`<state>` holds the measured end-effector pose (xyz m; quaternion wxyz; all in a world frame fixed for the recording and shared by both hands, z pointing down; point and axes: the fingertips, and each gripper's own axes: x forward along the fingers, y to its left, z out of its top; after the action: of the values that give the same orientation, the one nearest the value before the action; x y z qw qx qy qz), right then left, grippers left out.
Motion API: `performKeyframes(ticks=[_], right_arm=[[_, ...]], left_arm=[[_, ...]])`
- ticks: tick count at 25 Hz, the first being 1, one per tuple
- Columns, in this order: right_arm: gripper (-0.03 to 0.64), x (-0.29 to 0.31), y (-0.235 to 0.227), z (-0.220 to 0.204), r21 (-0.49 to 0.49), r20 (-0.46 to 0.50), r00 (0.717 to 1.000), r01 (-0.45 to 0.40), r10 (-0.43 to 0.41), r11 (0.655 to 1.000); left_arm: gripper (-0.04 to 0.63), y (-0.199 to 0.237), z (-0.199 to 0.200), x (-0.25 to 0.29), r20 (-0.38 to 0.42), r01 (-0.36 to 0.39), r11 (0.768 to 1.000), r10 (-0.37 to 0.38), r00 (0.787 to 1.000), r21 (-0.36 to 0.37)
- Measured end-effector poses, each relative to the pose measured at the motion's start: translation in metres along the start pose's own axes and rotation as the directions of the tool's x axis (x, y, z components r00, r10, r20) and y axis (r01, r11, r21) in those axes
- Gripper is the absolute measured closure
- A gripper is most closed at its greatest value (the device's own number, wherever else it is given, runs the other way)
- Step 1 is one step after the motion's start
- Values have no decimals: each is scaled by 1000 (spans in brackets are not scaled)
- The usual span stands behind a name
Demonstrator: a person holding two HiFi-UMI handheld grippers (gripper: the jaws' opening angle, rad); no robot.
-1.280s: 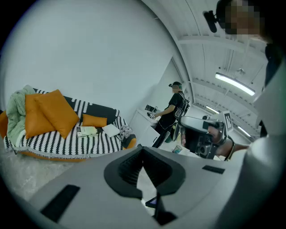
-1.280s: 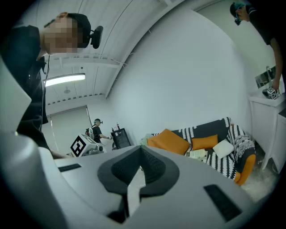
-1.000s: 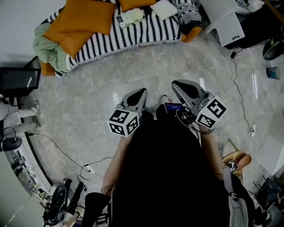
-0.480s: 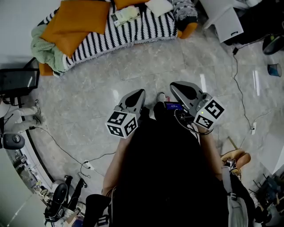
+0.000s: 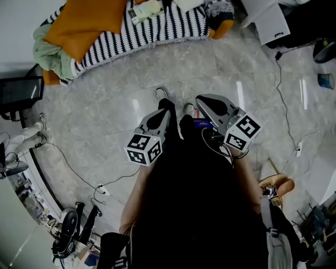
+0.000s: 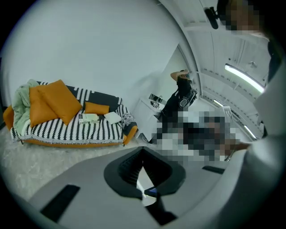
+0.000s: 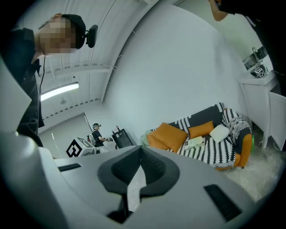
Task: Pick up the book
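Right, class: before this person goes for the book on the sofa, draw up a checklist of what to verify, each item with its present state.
1. Book in sight: ok, it lies on the striped sofa.
2. Book uncovered: ok, nothing rests on top of it.
3. Left gripper empty: ok, jaws together on nothing.
4. Right gripper empty: ok, likewise.
5. Jaws open for grasping: not ok, both are shut.
6. Book within reach: not ok, open floor lies between the grippers and the sofa.

- We read no words or numbers anywhere.
- We saw only a black diamond logo (image 7: 74, 148) on a white machine (image 7: 89, 150), far off.
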<state>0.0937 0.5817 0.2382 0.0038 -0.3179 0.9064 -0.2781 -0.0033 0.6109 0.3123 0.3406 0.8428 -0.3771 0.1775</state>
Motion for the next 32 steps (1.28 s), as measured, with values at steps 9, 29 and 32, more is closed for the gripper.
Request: performKeyframes(ticks=[9, 29, 32], right_arm=[[600, 26, -20, 17, -7, -2, 998, 66, -66, 998], [600, 171, -59, 106, -14, 59, 985, 164, -163, 986], [600, 185, -59, 111, 1, 63, 982, 177, -176, 984]], left_arm=[[581, 29, 19, 22, -21, 57, 997, -58, 998, -49], [581, 163, 145, 59, -22, 133, 991, -133, 991, 9], [581, 179, 155, 59, -28, 146, 989, -145, 989, 5]])
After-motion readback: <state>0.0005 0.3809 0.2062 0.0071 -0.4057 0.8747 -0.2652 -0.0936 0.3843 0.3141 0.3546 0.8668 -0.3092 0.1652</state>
